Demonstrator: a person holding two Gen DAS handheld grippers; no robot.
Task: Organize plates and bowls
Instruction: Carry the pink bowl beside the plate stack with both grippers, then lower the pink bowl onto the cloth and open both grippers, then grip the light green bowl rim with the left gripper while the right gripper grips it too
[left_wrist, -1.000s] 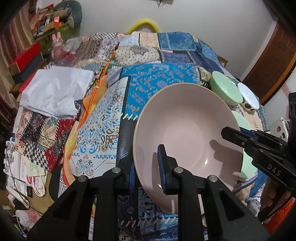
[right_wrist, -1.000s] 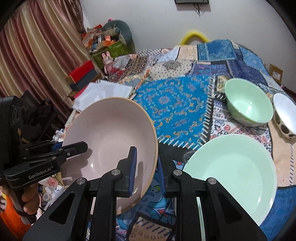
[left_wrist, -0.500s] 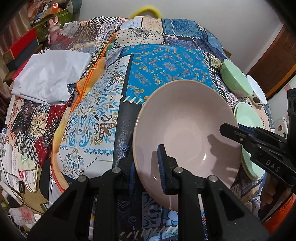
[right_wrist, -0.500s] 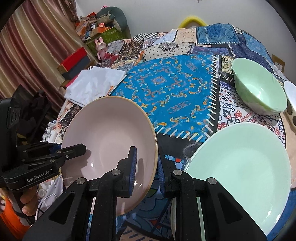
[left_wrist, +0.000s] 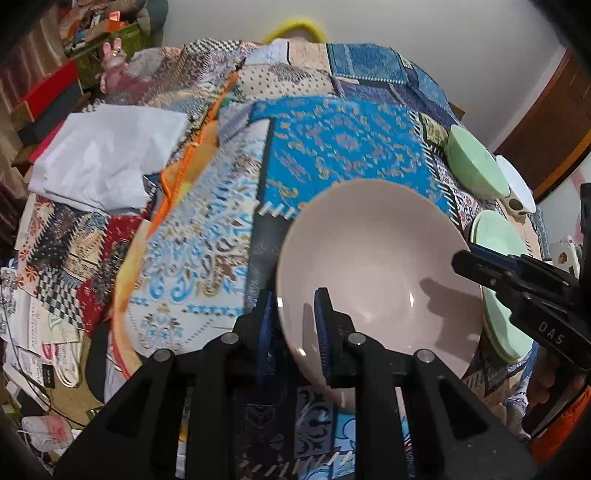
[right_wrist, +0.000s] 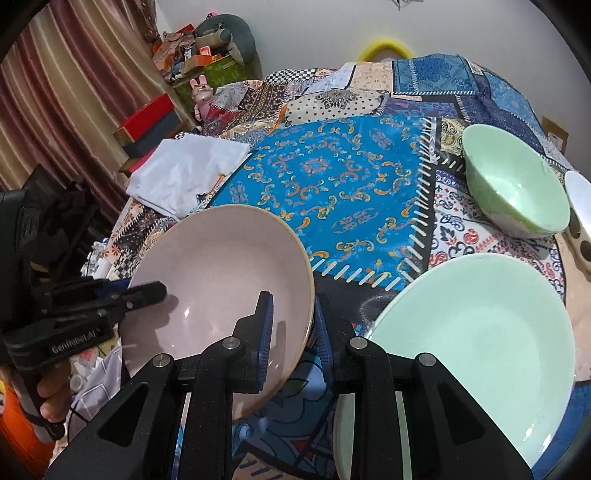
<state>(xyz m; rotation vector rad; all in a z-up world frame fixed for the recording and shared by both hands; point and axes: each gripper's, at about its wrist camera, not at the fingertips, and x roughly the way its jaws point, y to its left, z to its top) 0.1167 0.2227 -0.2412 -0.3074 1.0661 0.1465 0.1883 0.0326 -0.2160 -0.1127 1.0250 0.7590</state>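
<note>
Since the earlier frames, both views have drawn closer to the table: the pink bowl sits lower against the cloth, and the green plate fills more of the right view. The right gripper's jaws have just been opening slightly, with the bowl's rim between them.

Left gripper: jaws nearly together, clamped on the bowl's left rim, one pad inside, one outside. The outer pad is largely hidden behind the rim.

Right gripper: jaws close together astride the opposite rim, inner pad against the bowl's inside. Whether the outer pad presses the wall cannot be told, as the rim covers it.

The bowl is held tilted between the two grippers. Its underside is hidden, so contact with the cloth cannot be confirmed. In the left view it covers most of the plate, of which only a crescent shows. In the right view the plate lies just beside the bowl, its near edge cut off by the gripper's body.

Beyond the plate stands a green bowl, upright. Beside it a white bowl is cut by the picture's edge; dark spots show on its outside.

A white folded sheet lies at the table's far left. Left view is blurred at the cloth. A hand holding the left gripper's handle is partly visible.
</note>
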